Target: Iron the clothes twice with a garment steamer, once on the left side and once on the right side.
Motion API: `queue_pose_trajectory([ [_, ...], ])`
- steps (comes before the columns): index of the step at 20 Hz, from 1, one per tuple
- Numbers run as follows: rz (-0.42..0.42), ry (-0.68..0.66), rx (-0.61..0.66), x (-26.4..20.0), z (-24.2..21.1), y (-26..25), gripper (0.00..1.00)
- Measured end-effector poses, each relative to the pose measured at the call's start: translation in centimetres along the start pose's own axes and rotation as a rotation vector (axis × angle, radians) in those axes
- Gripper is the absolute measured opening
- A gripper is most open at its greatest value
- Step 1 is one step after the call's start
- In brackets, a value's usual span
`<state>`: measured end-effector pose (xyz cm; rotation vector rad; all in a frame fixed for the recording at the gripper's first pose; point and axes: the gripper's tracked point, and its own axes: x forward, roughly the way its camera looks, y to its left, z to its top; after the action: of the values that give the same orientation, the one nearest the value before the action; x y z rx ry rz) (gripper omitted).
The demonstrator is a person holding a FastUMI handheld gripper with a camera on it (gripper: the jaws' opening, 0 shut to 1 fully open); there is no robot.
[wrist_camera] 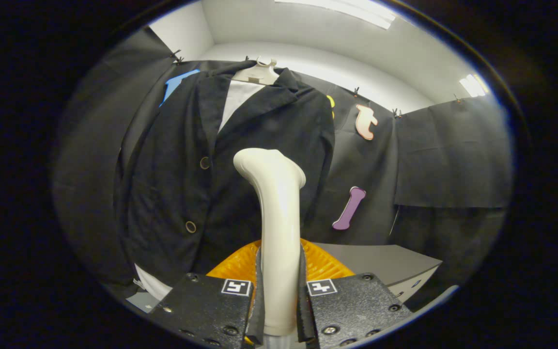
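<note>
Steamer (276,218) in claw (279,291), facing jacket (187,160)

Jacket (172,184) hem behind steamer (276,232)

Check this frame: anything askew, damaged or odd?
Nothing stands out. The gripper is shut on the steamer, upright ahead of the dark jacket, which hangs straight on its hanger.

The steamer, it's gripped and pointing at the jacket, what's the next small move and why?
Probably ease the steamer forward toward the jacket. The gripper is shut on its handle, and the steamer head sits upright in front of the jacket's middle, apparently short of the cloth.
</note>
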<state>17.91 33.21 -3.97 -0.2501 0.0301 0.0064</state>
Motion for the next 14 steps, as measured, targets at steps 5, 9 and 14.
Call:
queue_pose_trajectory([
  [5,0.014,0.078,-0.017,-1.1,-3.9,0.8,0.29],
  [9,0.032,0.118,-0.056,-2.1,-6.4,1.3,0.29],
  [14,0.051,0.146,-0.086,-3.1,-8.8,1.8,0.29],
])
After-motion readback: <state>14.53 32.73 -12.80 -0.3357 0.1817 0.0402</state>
